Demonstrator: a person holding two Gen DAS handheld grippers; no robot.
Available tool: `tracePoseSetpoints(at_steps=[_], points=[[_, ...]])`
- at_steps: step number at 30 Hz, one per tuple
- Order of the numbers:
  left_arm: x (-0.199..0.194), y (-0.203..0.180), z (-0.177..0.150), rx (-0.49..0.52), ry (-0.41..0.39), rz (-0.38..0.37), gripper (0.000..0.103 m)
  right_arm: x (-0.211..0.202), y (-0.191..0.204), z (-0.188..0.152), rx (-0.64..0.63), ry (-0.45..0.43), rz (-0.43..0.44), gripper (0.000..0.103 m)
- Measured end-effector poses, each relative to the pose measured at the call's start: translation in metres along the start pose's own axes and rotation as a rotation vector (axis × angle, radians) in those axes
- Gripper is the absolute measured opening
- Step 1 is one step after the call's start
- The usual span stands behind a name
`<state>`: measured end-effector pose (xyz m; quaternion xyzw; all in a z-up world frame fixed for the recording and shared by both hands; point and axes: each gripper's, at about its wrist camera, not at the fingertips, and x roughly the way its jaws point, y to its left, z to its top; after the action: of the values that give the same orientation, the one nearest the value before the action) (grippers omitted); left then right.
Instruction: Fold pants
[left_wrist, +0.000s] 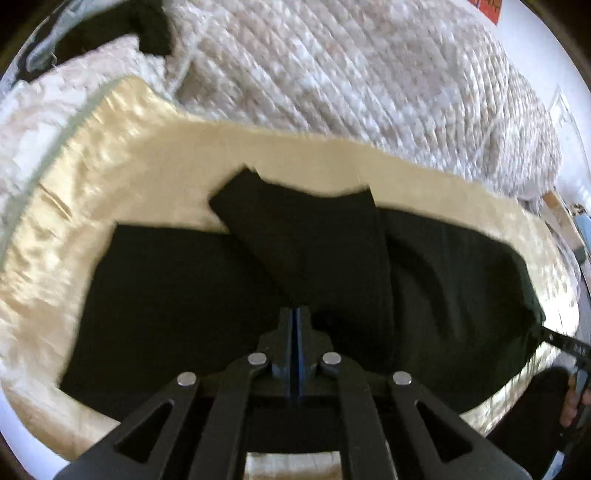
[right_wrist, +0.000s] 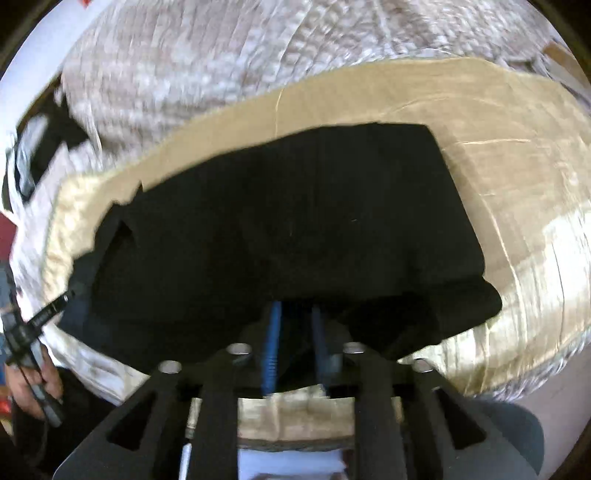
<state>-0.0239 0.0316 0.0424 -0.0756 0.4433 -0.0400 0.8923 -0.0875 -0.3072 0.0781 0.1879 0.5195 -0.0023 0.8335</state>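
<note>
Black pants lie spread on a shiny beige cloth over the bed. My left gripper has its blue pads pressed together on a raised fold of the pants that runs up from its tips. In the right wrist view the pants fill the middle, one squared end at the upper right. My right gripper points down at their near edge with its blue pads apart and dark fabric around the tips. The right gripper shows at the pants' right end, the left gripper at their left.
A quilted pale blanket covers the bed beyond the beige cloth. Another dark garment lies at the far left. A hand holds the left gripper's handle. The bed's near edge runs under both grippers.
</note>
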Motion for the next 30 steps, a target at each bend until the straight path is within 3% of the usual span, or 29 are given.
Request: tracePoseSetpoints(at_steps=[1, 2, 3, 4, 5, 10, 13, 14, 15, 16, 17, 19, 25, 27, 30], points=[[-0.003, -0.004, 0.006, 0.006, -0.014, 0.007, 0.009, -0.005, -0.001, 0.001, 0.017, -0.025, 0.012, 0.039], [-0.005, -0.009, 0.013, 0.017, -0.028, 0.013, 0.023, -0.008, -0.002, 0.001, 0.030, -0.046, 0.015, 0.048], [-0.003, -0.013, 0.018, 0.030, -0.037, 0.012, 0.032, -0.010, -0.004, 0.002, 0.046, -0.061, 0.011, 0.049], [-0.002, -0.020, 0.023, 0.046, -0.043, 0.009, 0.050, -0.011, -0.007, 0.000, 0.064, -0.068, 0.008, 0.049], [0.003, -0.030, 0.028, 0.071, -0.046, 0.007, 0.058, -0.012, -0.011, -0.003, 0.086, -0.071, 0.010, 0.049], [0.038, -0.062, 0.036, 0.183, -0.018, 0.017, 0.059, -0.010, -0.040, -0.009, 0.201, -0.074, 0.012, 0.049], [0.069, -0.068, 0.037, 0.207, 0.045, 0.086, 0.059, -0.002, -0.057, -0.010, 0.270, -0.055, 0.016, 0.049], [0.078, -0.069, 0.036, 0.214, 0.059, 0.090, 0.055, 0.000, -0.062, -0.012, 0.291, -0.047, 0.033, 0.049], [0.081, -0.070, 0.036, 0.216, 0.058, 0.097, 0.047, 0.002, -0.066, -0.012, 0.303, -0.044, 0.044, 0.049], [0.084, -0.069, 0.035, 0.215, 0.052, 0.117, 0.024, 0.003, -0.068, -0.010, 0.310, -0.053, 0.052, 0.049], [0.084, -0.066, 0.034, 0.208, 0.043, 0.128, 0.009, 0.003, -0.069, -0.009, 0.316, -0.068, 0.059, 0.049], [0.076, -0.055, 0.035, 0.153, 0.018, 0.108, 0.006, 0.002, -0.071, -0.006, 0.338, -0.107, 0.062, 0.049], [0.002, 0.017, 0.024, -0.056, -0.204, 0.153, 0.005, 0.005, -0.077, 0.001, 0.392, -0.178, 0.067, 0.049], [-0.015, 0.043, 0.011, -0.120, -0.226, 0.154, 0.005, 0.006, -0.078, 0.001, 0.399, -0.190, 0.057, 0.035], [-0.019, 0.070, -0.005, -0.192, -0.199, 0.123, 0.005, 0.006, -0.080, 0.000, 0.415, -0.199, 0.056, 0.027]])
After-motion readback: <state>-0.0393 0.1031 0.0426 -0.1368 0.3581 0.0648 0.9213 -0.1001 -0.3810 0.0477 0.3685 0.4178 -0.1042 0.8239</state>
